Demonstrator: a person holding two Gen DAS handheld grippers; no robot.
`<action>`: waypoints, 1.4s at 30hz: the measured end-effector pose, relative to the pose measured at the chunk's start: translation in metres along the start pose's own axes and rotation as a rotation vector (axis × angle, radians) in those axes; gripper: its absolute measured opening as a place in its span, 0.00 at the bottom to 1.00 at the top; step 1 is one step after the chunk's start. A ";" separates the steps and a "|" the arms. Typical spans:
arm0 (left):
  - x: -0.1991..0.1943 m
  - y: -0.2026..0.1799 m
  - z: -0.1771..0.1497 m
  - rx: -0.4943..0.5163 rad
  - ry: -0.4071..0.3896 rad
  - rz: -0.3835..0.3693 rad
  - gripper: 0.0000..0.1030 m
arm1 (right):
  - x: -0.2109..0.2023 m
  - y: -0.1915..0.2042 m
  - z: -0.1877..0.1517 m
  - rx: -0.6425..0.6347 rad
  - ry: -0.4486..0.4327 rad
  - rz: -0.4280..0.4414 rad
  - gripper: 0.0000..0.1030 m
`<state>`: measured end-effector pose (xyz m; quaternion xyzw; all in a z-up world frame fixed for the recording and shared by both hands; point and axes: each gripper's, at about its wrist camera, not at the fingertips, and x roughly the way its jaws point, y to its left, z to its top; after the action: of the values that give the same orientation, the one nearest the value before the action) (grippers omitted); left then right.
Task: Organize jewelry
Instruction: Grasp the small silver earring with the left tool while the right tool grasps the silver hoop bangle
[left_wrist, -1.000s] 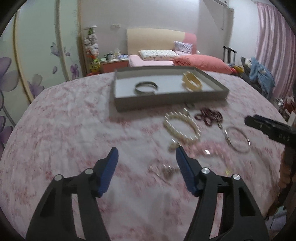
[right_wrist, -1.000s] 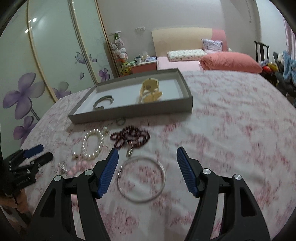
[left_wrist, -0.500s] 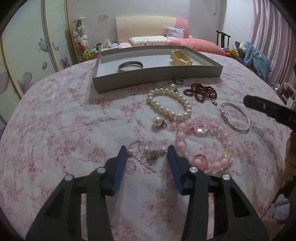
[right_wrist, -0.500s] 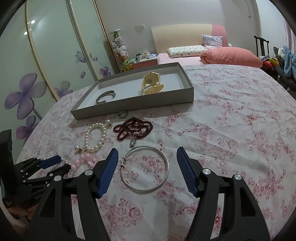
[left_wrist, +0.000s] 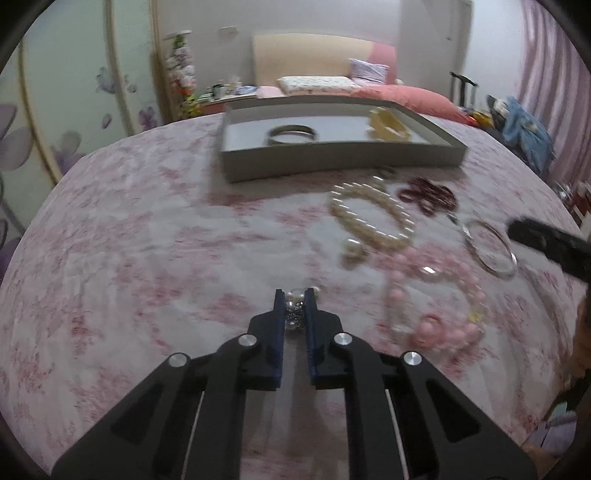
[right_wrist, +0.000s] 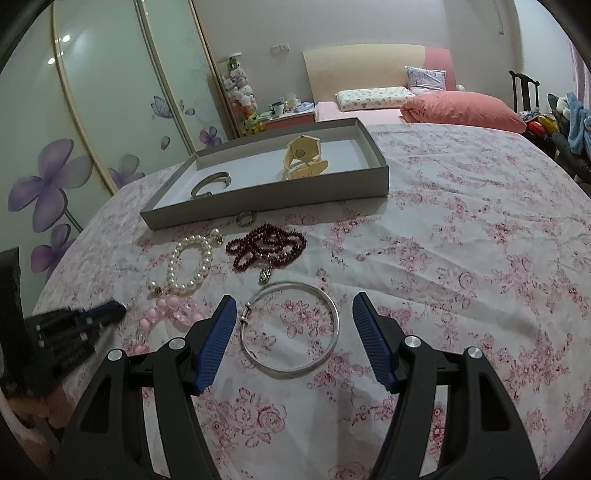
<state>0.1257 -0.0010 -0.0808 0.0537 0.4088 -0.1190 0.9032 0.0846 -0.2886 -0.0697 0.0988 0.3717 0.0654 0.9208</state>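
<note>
My left gripper (left_wrist: 295, 295) is shut on a small silver and pearl trinket (left_wrist: 294, 309), held just above the pink floral cloth; the gripper also shows in the right wrist view (right_wrist: 110, 308). My right gripper (right_wrist: 291, 314) is open and empty, its jaws on either side of a silver bangle (right_wrist: 290, 330). A grey tray (right_wrist: 266, 206) further back holds a silver cuff (right_wrist: 210, 183) and a cream watch (right_wrist: 304, 157). A pearl bracelet (right_wrist: 190, 264), dark red beads (right_wrist: 267, 247), a pink bead bracelet (left_wrist: 436, 299) and a ring (right_wrist: 245, 219) lie in front of the tray.
A loose pearl earring (left_wrist: 352, 247) lies between the pearl bracelet and my left gripper. The round table's edge curves down on the left and right. A bed (right_wrist: 424, 103), a nightstand and floral wardrobe doors (right_wrist: 92, 129) stand behind.
My left gripper has closed on the small trinket and lifted it slightly off the cloth. The right gripper has stayed open over the silver bangle, almost still.
</note>
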 end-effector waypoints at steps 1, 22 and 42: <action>-0.002 0.006 0.002 -0.018 -0.005 0.011 0.08 | 0.001 0.000 -0.001 -0.003 0.005 -0.002 0.64; -0.011 0.028 0.011 -0.058 -0.031 0.015 0.07 | 0.040 0.023 0.006 -0.197 0.157 -0.104 0.73; 0.006 0.009 0.003 0.030 0.025 0.013 0.42 | 0.029 0.016 0.002 -0.171 0.126 -0.076 0.68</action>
<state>0.1346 0.0060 -0.0833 0.0712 0.4178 -0.1187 0.8979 0.1061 -0.2680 -0.0842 0.0015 0.4252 0.0677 0.9026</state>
